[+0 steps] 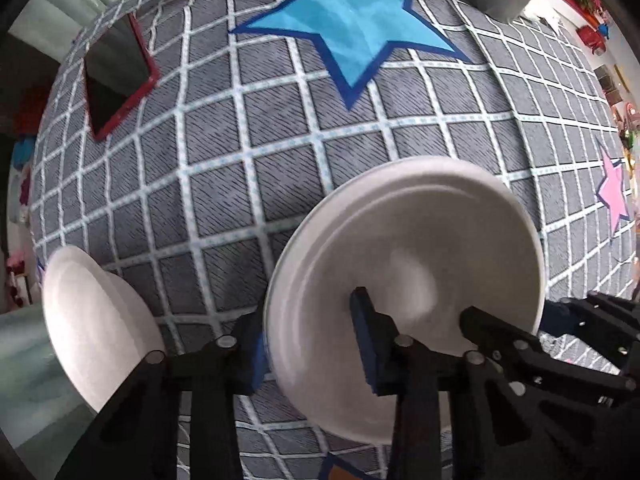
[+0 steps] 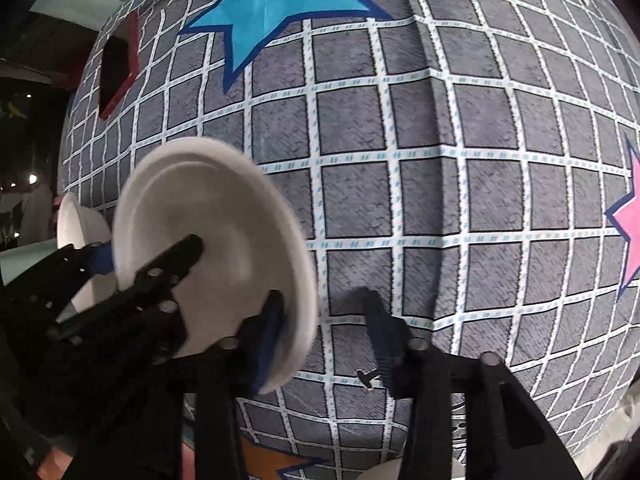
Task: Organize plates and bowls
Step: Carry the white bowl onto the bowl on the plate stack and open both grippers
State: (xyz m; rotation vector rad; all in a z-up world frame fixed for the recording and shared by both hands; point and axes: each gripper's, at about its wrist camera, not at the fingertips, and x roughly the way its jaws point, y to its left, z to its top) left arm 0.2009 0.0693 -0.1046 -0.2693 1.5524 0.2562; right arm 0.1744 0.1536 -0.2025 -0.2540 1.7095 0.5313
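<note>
The left tongs (image 1: 312,344) are gripping the tilted white plate (image 1: 404,280) above the checked tabletop (image 1: 248,152), below the blue star (image 1: 352,28), while the right tongs (image 2: 324,336) are gaping, touching its rim.

White plate (image 2: 224,240) stands tilted on edge at left of centre, above the grey checked cloth (image 2: 440,160). The left gripper (image 2: 172,268) enters from lower left, one finger across the plate's face. The right gripper (image 2: 320,328) stands parted at bottom; its left finger (image 2: 268,336) touches the plate's rim. A second white dish (image 2: 76,228) sits at far left.
</note>
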